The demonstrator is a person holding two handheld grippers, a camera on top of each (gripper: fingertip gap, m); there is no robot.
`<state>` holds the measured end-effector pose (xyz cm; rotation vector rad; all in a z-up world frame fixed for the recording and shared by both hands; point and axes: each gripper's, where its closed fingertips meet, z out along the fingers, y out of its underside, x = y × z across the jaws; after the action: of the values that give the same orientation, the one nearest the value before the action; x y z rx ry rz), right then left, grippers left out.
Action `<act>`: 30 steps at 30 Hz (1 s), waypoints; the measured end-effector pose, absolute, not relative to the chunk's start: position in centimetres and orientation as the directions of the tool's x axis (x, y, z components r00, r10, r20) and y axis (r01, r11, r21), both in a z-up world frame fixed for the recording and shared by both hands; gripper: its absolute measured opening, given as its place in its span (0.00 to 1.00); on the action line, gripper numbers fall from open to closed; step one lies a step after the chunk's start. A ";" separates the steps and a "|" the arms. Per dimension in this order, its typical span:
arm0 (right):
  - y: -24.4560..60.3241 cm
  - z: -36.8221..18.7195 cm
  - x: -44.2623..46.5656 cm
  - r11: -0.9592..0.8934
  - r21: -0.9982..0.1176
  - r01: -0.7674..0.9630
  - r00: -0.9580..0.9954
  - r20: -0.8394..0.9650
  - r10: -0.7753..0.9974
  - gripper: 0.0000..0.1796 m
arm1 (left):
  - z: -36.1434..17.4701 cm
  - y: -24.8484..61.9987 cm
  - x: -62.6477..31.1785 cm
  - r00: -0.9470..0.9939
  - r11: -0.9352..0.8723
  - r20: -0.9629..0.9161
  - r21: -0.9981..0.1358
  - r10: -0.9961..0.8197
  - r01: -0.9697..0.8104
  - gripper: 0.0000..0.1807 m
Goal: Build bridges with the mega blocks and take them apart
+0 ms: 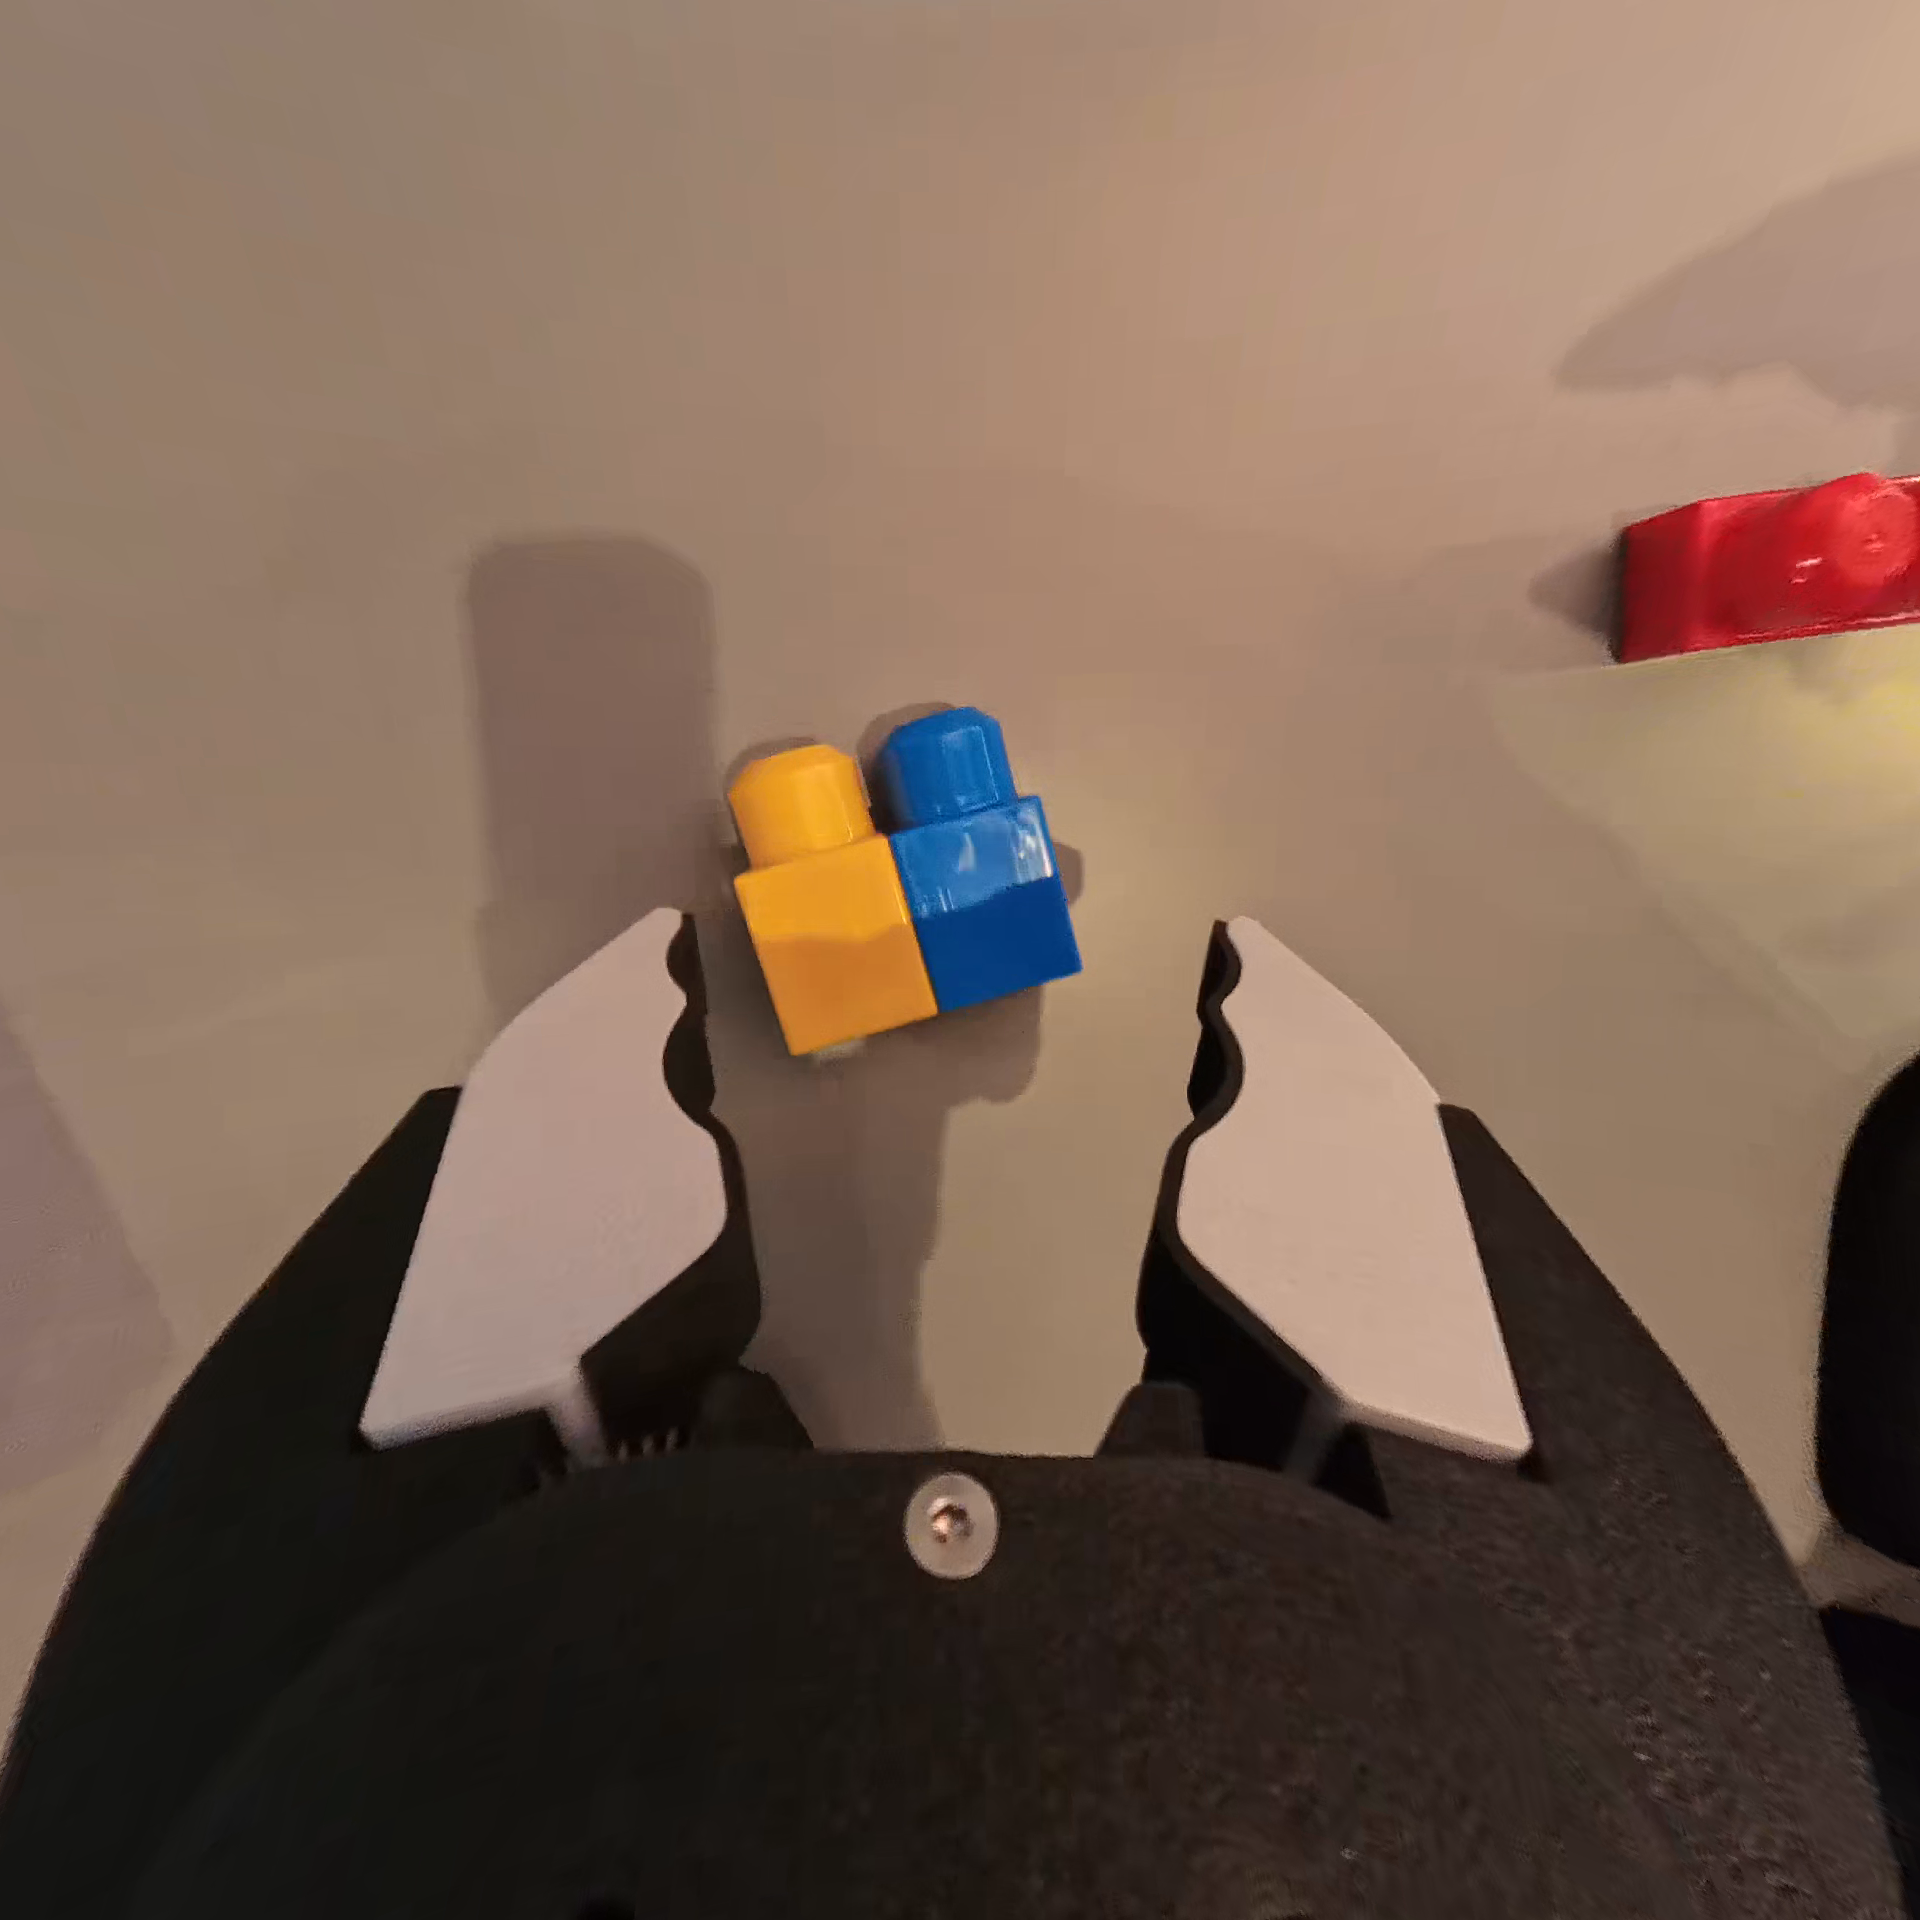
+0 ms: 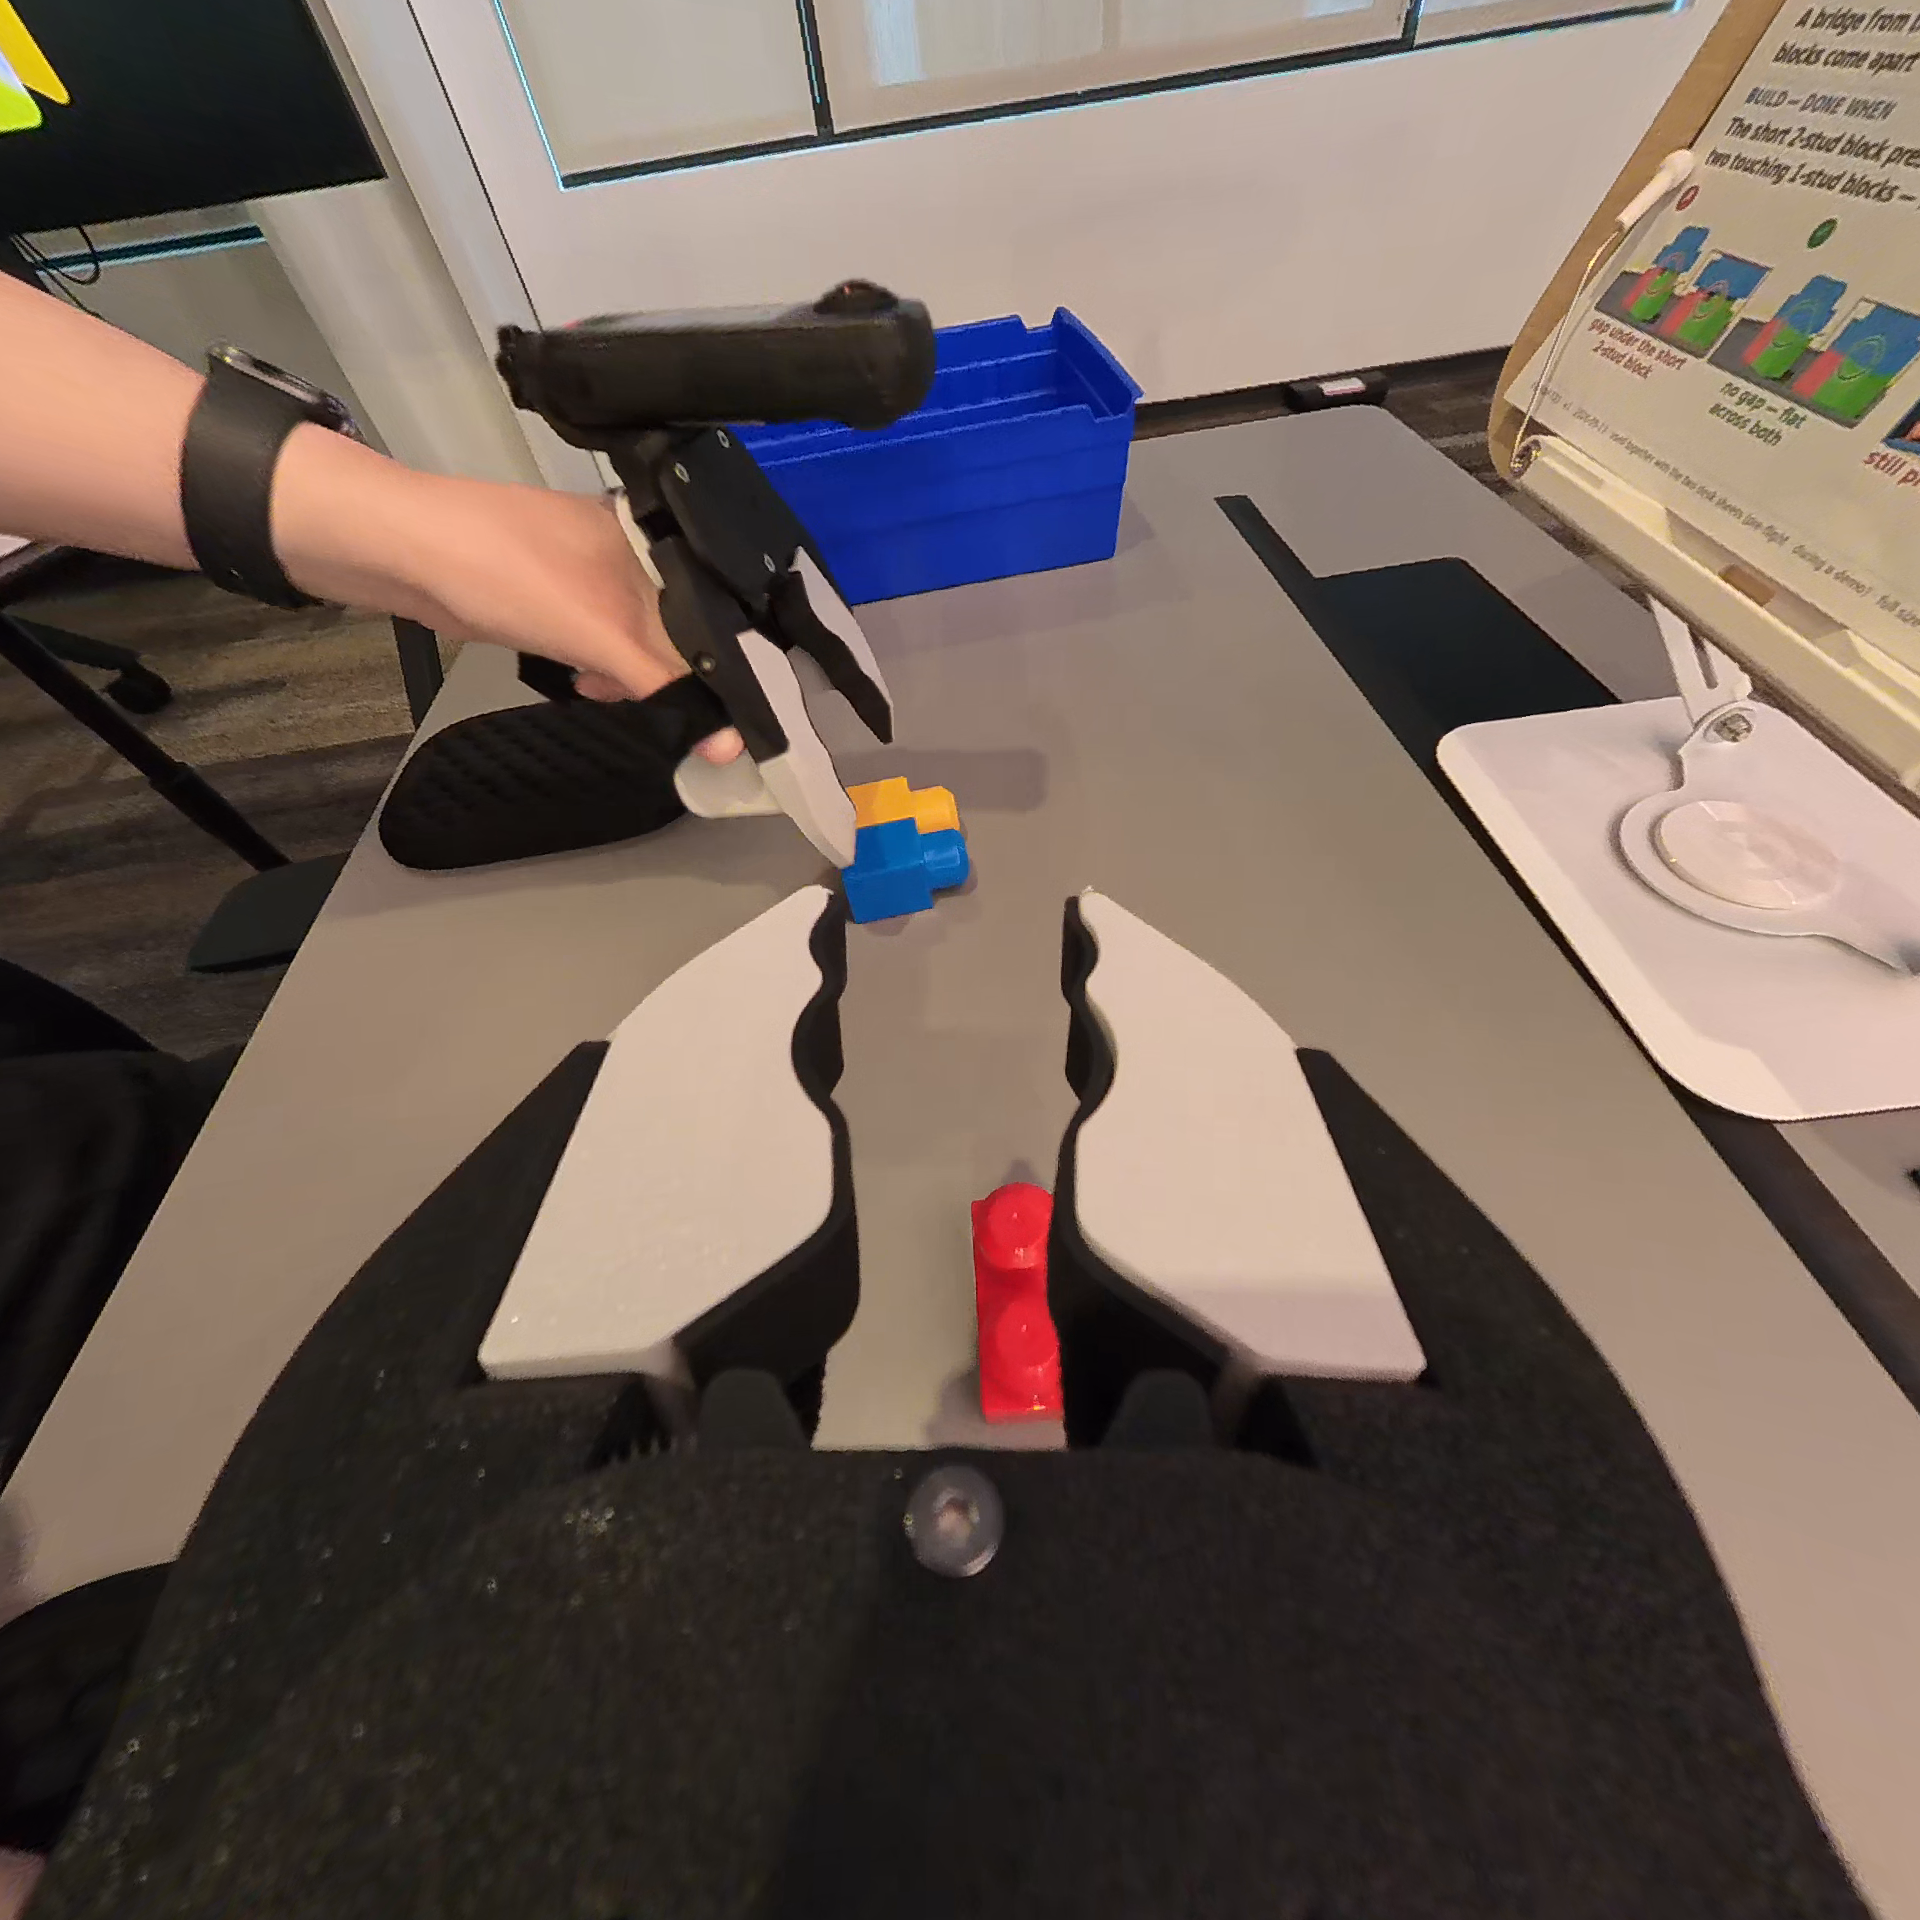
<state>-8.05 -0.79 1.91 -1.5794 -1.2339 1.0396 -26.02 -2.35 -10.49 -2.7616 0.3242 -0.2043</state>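
Note:
A yellow one-stud block [image 1: 831, 935] and a blue one-stud block [image 1: 987, 904] lie side by side, touching, on the grey table [image 1: 1039, 416], studs pointing sideways. My left gripper [image 1: 951, 935] is open and empty, tilted down close over the pair, one finger on each side. The right wrist view shows the same pair, blue [image 2: 899, 873] and yellow [image 2: 899, 805], with the left gripper [image 2: 862, 790] over them. My right gripper [image 2: 954, 904] is open. A red two-stud block [image 2: 1018, 1299] lies on the table between its fingers, close to the right one. It also shows in the left wrist view [image 1: 1766, 582].
A blue bin [image 2: 956, 468] stands at the table's far end. A white stand [image 2: 1662, 883] with an instruction sheet [image 2: 1787, 291] is at the right. A person's hand [image 2: 499, 582] holds the left gripper. A black textured oval piece [image 2: 520, 800] is at the table's left edge.

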 end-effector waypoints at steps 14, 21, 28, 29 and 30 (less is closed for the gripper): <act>-1.0 1.6 -8.5 -0.150 -0.949 0.278 0.148 -0.112 0.983 0.22 | -13.7 -1.3 -26.7 0.990 -0.958 0.072 -0.270 -0.118 -0.095 0.50; -1.0 1.4 -8.5 -0.155 -0.948 0.279 0.140 -0.119 0.983 0.22 | -14.4 -1.4 -26.7 0.994 -0.965 0.068 -0.256 -0.084 -0.064 0.49; -1.0 1.4 -8.4 -0.161 -0.949 0.272 0.135 -0.128 0.983 0.22 | -15.2 -2.0 -26.9 0.995 -0.972 0.081 -0.232 -0.050 -0.030 0.49; -1.0 1.4 -8.4 -0.162 -0.948 0.274 0.135 -0.129 0.982 0.22 | -15.3 -2.0 -27.0 0.996 -0.972 0.082 -0.233 -0.046 -0.025 0.49; -1.0 1.3 -8.4 -0.163 -0.947 0.277 0.134 -0.130 0.982 0.22 | -15.3 -1.9 -27.0 0.996 -0.972 0.082 -0.233 -0.043 -0.022 0.49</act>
<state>-8.37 -0.96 1.32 -1.5871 -1.2564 1.0784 -26.95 -1.93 -15.35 -2.9049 0.0479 -0.1270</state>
